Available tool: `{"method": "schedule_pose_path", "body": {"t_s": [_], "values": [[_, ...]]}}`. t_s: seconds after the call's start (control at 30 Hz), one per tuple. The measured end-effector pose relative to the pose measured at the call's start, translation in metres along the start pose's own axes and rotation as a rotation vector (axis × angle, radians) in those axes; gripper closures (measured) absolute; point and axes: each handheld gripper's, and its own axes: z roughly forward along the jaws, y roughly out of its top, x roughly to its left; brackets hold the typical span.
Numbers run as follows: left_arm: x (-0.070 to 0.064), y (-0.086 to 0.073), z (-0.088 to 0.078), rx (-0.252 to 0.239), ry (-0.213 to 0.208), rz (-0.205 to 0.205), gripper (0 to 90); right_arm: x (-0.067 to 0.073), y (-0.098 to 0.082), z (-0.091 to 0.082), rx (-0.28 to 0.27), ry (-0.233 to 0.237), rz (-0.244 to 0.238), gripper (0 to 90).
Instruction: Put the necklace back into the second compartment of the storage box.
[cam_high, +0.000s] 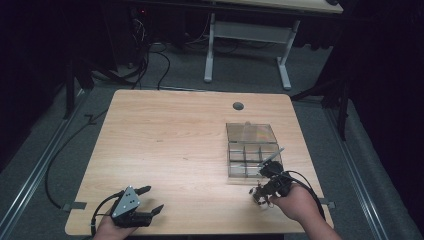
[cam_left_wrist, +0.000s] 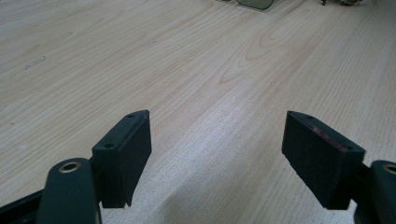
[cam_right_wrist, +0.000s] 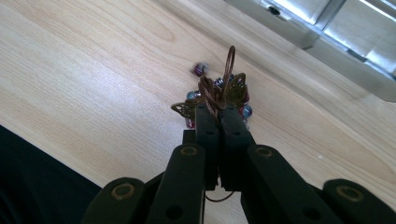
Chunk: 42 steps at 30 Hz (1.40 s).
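Wooden table (cam_high: 170, 135) carries a clear compartment box (cam_high: 252, 150), lid open. Beaded wire jewellery (cam_right_wrist: 219, 95) is pinched in the right gripper (cam_right_wrist: 218, 111) beside the box, judged not yet stowed. Left gripper (cam_left_wrist: 217, 154) is held wide, empty.

On my right, a clear plastic compartment box (cam_high: 251, 150) sits on the pale wooden table (cam_high: 170, 145), lid behind it. Just before it lies what I take for a beaded wire trinket (cam_high: 259, 194).
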Motion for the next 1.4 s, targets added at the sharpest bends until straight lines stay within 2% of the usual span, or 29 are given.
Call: {"method": "schedule_pose_path", "body": {"t_s": [0.2,0.37,0.53,0.57,0.87,1.1,1.4], "values": [[0.000,0.000,0.000,0.001,0.001,0.000,24.5,-0.001,0.003,-0.008,0.003,-0.010,-0.015,88.9],[0.000,0.000,0.000,0.002,-0.001,0.002,24.5,-0.001,0.006,-0.013,0.001,0.005,-0.005,88.8],[0.000,0.000,0.000,-0.001,0.000,0.001,24.5,0.000,0.011,-0.019,0.000,0.001,-0.014,88.8],[0.000,0.000,0.000,-0.001,0.000,0.001,24.5,0.000,0.012,-0.020,-0.003,0.000,-0.028,88.8],[0.000,0.000,0.000,-0.004,-0.001,0.001,24.5,0.000,0.022,-0.031,0.015,-0.008,-0.019,88.7],[0.000,0.000,0.000,-0.004,-0.003,0.001,24.4,-0.003,0.033,-0.043,0.006,-0.030,-0.028,88.7],[0.001,0.000,0.000,-0.001,-0.005,0.002,24.4,-0.009,0.051,-0.058,-0.020,-0.025,-0.013,88.7]]}}
